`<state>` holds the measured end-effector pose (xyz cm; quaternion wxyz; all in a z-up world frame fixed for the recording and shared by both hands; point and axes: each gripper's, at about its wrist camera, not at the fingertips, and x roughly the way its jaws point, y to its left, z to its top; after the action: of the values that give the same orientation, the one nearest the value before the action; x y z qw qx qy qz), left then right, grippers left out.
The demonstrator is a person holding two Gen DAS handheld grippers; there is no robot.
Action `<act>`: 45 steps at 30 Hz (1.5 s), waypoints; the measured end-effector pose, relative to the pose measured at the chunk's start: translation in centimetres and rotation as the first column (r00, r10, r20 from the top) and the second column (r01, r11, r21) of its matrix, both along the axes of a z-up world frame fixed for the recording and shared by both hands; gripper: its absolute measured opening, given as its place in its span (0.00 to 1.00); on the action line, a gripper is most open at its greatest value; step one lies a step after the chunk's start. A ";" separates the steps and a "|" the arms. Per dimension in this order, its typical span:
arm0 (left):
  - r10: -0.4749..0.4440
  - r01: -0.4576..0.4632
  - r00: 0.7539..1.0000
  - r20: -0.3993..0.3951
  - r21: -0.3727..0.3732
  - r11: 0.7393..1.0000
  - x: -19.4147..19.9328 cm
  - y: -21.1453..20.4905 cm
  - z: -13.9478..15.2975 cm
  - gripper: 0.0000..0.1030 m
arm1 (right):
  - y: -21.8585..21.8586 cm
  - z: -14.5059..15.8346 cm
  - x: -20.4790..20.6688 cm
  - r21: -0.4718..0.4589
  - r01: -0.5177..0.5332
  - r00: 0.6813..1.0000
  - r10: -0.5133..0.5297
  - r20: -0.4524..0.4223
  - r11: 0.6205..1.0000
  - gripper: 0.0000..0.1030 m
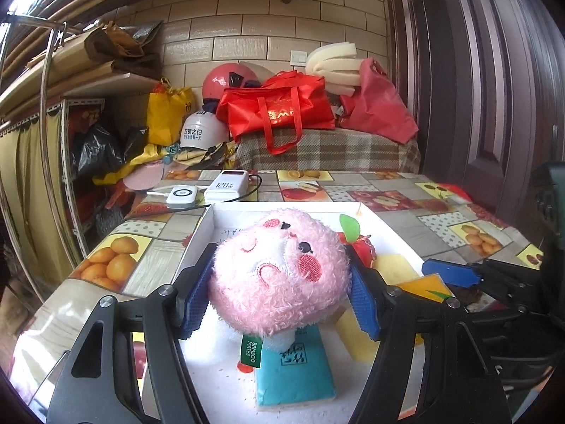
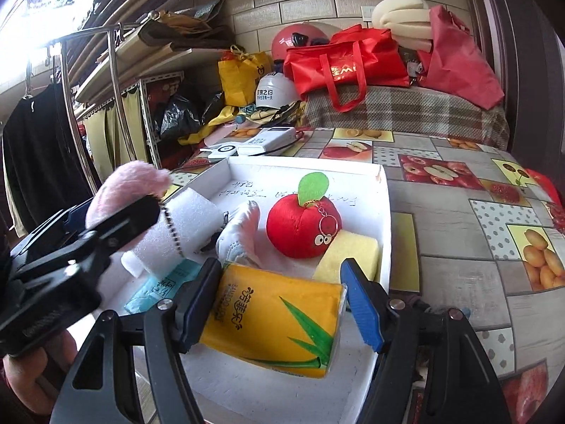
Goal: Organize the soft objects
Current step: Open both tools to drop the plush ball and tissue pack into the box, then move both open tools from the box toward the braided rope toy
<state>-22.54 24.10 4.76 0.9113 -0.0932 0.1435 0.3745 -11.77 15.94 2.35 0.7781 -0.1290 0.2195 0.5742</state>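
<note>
Left hand-held gripper [image 1: 279, 289] clamped pink plush toy [image 1: 279, 275], held above white tray [image 1: 206, 228]. Right hand-held gripper [image 2: 282, 300] straddled yellow tissue pack [image 2: 275, 321]; grip uncertain. Red plush apple [image 2: 302, 228], yellow sponge [image 2: 348, 252], blue tissue pack [image 1: 293, 371] already in tray. Task seemingly near end.

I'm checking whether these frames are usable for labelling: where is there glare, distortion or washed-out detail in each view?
Left wrist view: strong fisheye bending with dark corners; the white tray floor near the pink plush toy is overexposed. Right wrist view: window light blows out the upper left corner, the walls curve, yet the yellow tissue pack and red apple plush stay sharp.
</note>
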 end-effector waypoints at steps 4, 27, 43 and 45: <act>0.023 -0.023 0.999 0.021 -0.026 0.999 -0.4 0.7 0.0 0.71 | 0.0 0.0 0.3 0.007 0.017 1.000 -0.017 -0.005 1.000 0.79; 0.092 -0.079 0.987 0.133 -0.099 0.992 -2.7 2.0 0.0 1.00 | -2.6 0.6 0.4 0.095 0.086 0.996 -0.086 0.005 0.992 0.85; 0.112 -0.093 0.982 0.151 -0.124 0.988 -3.1 2.3 -0.1 1.00 | -7.3 -0.4 11.3 -0.019 0.335 0.927 -0.333 -0.172 0.942 0.85; 0.111 -0.093 0.982 0.152 -0.124 0.988 -3.1 2.3 -0.1 1.00 | -5.9 -0.4 11.1 -0.052 0.350 0.927 -0.353 -0.129 0.935 0.85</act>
<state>-25.60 26.41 4.65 0.8924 -0.1827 0.0873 0.4032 -0.65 10.04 1.97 0.8497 -0.0590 0.2998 0.4298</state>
